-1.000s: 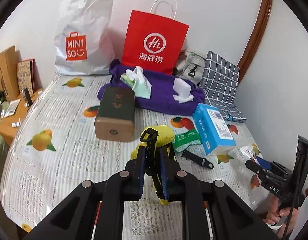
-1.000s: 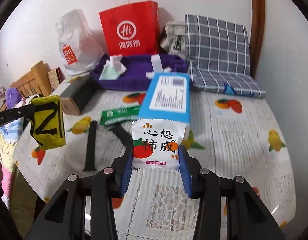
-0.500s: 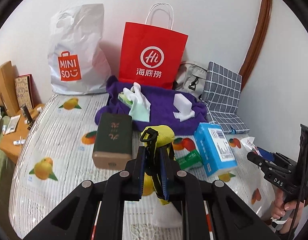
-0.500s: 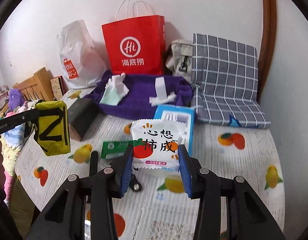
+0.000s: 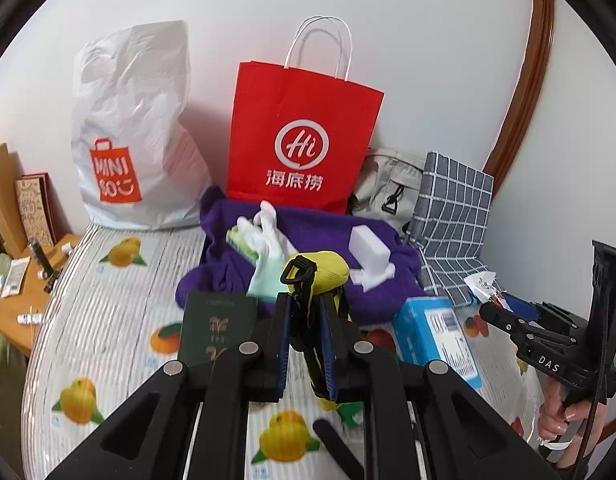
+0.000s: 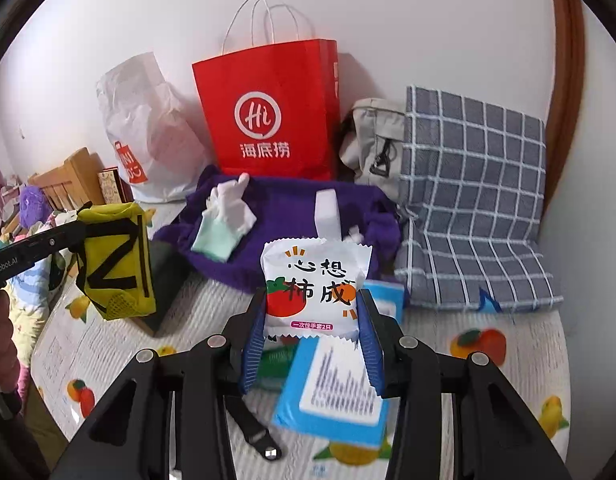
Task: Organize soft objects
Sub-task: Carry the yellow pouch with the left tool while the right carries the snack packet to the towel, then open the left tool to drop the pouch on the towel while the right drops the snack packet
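My left gripper [image 5: 305, 320] is shut on a yellow fabric pouch [image 5: 316, 270] with black straps, held above the bed; the same pouch [image 6: 115, 264] hangs at the left of the right wrist view. My right gripper [image 6: 312, 316] is shut on a white snack packet [image 6: 314, 288] printed with a persimmon, its blue pads pressing both edges. That packet [image 5: 482, 284] shows at the right of the left wrist view. Behind both lies a purple cloth [image 6: 291, 208] bearing white-green gloves [image 6: 223, 216] and a white block [image 6: 327, 212].
A red paper bag [image 5: 303, 140] and a white plastic bag [image 5: 131, 128] stand against the wall. A grey checked cushion [image 6: 472, 200], a beige bag [image 6: 374, 140], a blue box [image 6: 340, 384], a dark green box [image 5: 215, 328] and a black strap [image 6: 247, 424] lie on the fruit-print sheet [image 5: 107, 320].
Both grippers have risen and pulled back with their loads, so more of the wall and bags shows. The bed items sit lower in both views.
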Tool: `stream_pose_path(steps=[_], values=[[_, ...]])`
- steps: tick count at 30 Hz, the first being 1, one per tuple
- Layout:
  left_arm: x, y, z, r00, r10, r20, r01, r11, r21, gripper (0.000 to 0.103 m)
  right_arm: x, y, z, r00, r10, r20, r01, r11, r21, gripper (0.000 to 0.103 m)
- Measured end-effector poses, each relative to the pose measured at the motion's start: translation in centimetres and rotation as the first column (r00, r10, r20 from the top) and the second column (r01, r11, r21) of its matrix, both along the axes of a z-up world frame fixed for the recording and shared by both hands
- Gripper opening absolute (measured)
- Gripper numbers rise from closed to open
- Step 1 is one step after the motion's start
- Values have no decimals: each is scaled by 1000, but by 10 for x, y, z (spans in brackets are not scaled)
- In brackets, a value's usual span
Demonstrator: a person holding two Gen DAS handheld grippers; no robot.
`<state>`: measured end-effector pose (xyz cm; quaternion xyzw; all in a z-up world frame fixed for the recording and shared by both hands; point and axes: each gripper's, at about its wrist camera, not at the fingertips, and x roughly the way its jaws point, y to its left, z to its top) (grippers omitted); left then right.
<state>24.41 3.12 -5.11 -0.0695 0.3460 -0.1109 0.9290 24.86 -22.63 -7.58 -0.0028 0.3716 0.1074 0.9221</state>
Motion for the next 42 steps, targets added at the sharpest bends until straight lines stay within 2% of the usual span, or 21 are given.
stream_pose_path(steps=[7, 16, 26, 31, 36, 42], values=[[32, -3, 0, 1000, -6, 9, 5, 1000, 18, 14, 36, 8, 3, 1000, 2, 1, -2, 1000, -10, 42], [75, -7, -5, 1000, -13, 5, 13, 1000, -3, 14, 81, 11, 0, 1000, 10, -7, -10, 1000, -2, 43], [122, -17, -17, 1000, -14, -13, 14, 1000, -11, 14, 127, 7, -17, 999, 13, -33, -14, 1000, -24, 43], [143, -22, -27, 999, -6, -33, 6, 1000, -8, 14, 139, 7, -30, 998, 22, -53, -23, 999, -27, 43], [165, -16, -47, 997, 13, -74, -16, 999, -41, 14, 148, 11, -45, 992, 64, -106, -70, 996, -53, 43], [181, -15, -67, 991, 1, -133, -8, 999, -50, 14, 153, 8, -59, 982, 100, -161, -106, 994, -25, 43]])
